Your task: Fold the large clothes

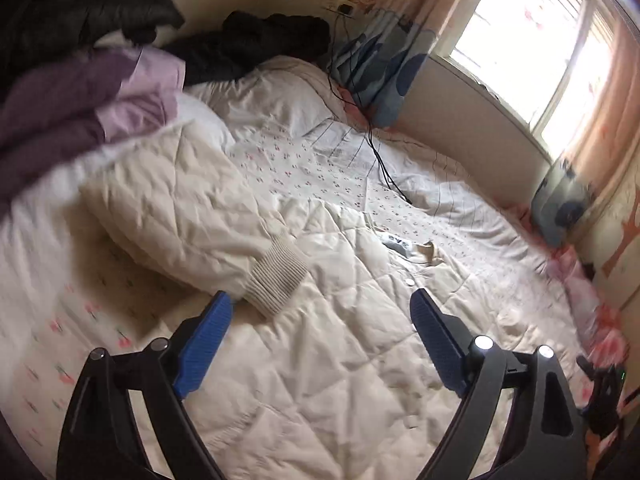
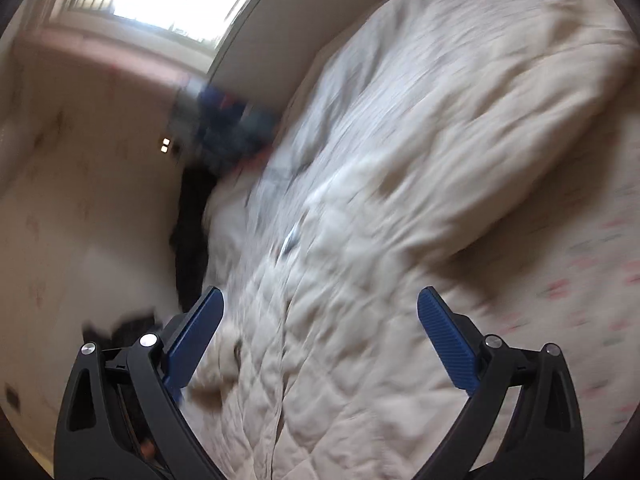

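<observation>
Bare bed (image 1: 304,168) beyond the jacket (image 1: 320,360) is passable; cable (image 1: 380,160) crosses it, clothes pile (image 1: 72,112) blocks left of jacket

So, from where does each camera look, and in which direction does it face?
Left wrist: sits on the left gripper, looks down its open fingers over the cream quilted jacket on the bed, toward the window.
Right wrist: sits on the right gripper, rolled sideways and blurred, fingers open above the jacket.
Shared: jacket, window, floral sheet.

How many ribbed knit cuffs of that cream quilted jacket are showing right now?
1. The ribbed cuff lies on the cream quilted jacket, just ahead of the open left gripper. The other sleeve's cuff may be hidden.
</observation>
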Motion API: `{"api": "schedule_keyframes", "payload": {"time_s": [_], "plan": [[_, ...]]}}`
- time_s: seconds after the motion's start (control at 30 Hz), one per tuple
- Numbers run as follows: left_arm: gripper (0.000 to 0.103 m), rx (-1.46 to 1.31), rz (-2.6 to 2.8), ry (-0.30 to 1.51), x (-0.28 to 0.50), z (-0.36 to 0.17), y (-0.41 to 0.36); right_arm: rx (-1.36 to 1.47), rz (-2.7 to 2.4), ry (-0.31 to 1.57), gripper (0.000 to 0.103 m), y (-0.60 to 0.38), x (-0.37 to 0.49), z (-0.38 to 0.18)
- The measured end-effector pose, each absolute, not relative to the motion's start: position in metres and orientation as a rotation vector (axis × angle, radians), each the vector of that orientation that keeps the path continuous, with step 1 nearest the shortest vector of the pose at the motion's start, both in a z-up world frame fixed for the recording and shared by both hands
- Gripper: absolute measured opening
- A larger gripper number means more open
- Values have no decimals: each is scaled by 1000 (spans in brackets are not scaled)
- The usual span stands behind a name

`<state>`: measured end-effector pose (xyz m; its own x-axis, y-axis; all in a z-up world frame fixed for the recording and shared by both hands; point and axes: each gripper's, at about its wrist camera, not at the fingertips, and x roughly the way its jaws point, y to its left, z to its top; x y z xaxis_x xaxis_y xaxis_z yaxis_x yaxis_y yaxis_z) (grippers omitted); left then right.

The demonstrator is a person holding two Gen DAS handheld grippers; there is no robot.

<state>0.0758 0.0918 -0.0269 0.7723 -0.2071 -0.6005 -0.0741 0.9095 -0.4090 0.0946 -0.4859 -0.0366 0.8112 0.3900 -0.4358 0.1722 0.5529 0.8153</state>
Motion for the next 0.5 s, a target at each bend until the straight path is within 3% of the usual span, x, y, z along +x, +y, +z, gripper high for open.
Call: {"api": "schedule_keyframes", "payload": {"time_s": [0.2,0.5], "plan": [[91,-447,-43,716,62,-33,91,1185,-182,518,94,-658,39,-62],[91,-442,50,696,53,-31,121,1160,-295,485,94,-753,90,-92]]}}
